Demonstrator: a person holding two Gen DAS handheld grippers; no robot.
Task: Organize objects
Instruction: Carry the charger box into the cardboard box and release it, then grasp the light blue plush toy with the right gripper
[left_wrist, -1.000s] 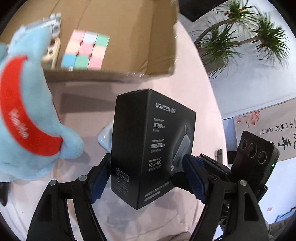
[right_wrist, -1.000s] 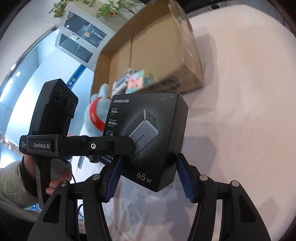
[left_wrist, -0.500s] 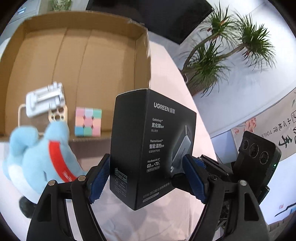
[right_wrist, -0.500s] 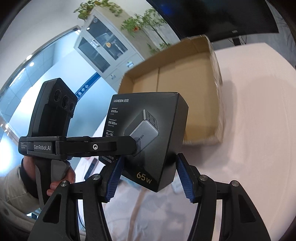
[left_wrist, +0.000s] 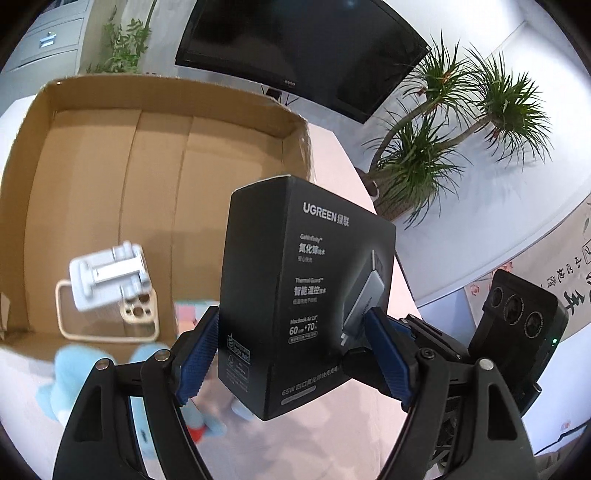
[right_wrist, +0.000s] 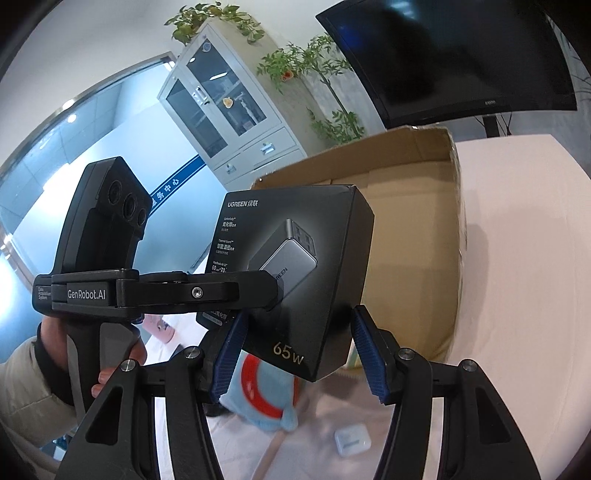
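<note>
Brown cardboard fills the far side of both my views: the open cardboard box (left_wrist: 155, 177) sits on the pale pink surface (right_wrist: 524, 258), its flaps up. On its floor, at the near left, I see a white clamp-like stand (left_wrist: 110, 275) lying on a cream phone case (left_wrist: 107, 317), with a pastel cube (left_wrist: 186, 314) just right of them, mostly hidden.

The black charger box (left_wrist: 295, 291) is lifted off the surface, in front of the cardboard box's near wall, and I have it from two sides. My left gripper (left_wrist: 291, 354) pinches it across its lower part, blue pads flat against opposite faces. In the right wrist view my right gripper (right_wrist: 295, 354) has its fingers pressed on the bottom corner marked "65w", one pad on each side, while the left gripper's finger reaches in from the left across the printed face.

Below the charger box a blue plush toy (right_wrist: 266, 391) with a red band lies on the surface. A small white earbud case (right_wrist: 352, 441) lies nearer, right of it.
</note>
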